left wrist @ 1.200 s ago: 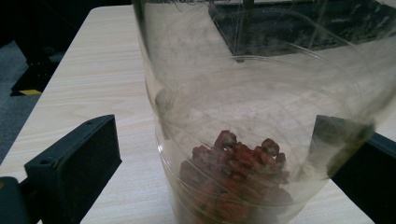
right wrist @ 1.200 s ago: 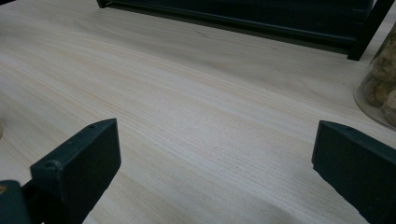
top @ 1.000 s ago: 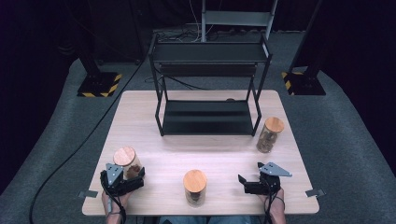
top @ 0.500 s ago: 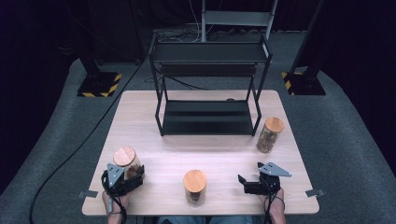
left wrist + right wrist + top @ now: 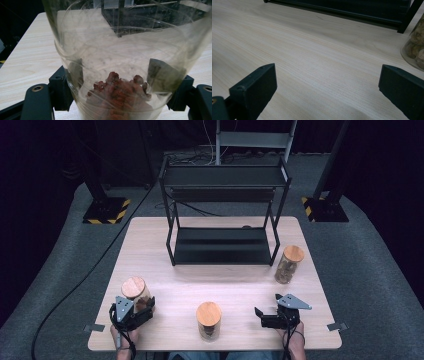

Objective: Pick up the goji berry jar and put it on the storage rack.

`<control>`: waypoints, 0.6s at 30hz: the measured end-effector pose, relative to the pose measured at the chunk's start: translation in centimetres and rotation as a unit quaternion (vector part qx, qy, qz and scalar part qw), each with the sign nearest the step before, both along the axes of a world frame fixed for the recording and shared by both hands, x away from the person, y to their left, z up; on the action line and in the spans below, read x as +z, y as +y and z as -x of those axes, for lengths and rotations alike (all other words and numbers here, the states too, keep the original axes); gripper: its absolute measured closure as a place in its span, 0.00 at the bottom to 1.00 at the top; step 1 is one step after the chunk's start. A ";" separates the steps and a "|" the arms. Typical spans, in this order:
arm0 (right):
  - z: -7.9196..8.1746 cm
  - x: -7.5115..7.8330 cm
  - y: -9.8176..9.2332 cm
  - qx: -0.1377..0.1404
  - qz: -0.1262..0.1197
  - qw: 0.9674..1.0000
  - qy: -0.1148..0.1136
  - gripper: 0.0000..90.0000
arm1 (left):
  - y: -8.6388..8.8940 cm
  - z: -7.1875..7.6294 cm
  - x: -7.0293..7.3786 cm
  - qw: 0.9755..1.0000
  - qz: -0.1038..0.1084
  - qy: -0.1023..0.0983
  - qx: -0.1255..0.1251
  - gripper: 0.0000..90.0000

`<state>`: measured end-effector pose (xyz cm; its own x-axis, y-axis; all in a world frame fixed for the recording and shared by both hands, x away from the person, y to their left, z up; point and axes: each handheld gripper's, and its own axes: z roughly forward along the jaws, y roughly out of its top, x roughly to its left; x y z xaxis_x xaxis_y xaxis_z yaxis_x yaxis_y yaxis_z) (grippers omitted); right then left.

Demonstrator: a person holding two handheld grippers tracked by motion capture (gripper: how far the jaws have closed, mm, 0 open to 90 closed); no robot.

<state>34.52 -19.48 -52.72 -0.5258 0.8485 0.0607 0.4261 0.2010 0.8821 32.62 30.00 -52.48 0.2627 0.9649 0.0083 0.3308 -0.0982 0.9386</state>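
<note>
We take the black two-tier shelf rack (image 5: 223, 215) at the far side of the tabletop (image 5: 165, 285) as our landmark. Well in front of its left corner, near the tabletop's near edge, stands the jar with the red pieces (image 5: 136, 293), upright under its wooden lid. Our left tongs (image 5: 142, 306) have just been closing, and the jar is between them: in the left gripper view the two black pads press the glass wall (image 5: 120, 75) low down on either side, level with the contents. We judge the low, level grip is chosen so the jar stays upright and the lid stays clear when it is lifted, most likely toward the rack.

Our right tongs (image 5: 258, 314) rest in front of the rack's right corner with the jaws spread wide and nothing between them, over bare wood; we read this hand as waiting. Two more lidded jars stand apart: the middle jar (image 5: 208, 320) in front of the rack's centre, and the right jar (image 5: 288, 264) just beside its right front leg.
</note>
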 end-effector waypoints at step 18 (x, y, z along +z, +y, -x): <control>0.0 0.0 0.0 0.001 0.000 1.000 0.000 0.01 | -0.7 0.2 1.2 1.000 -0.008 -0.002 -0.020 0.28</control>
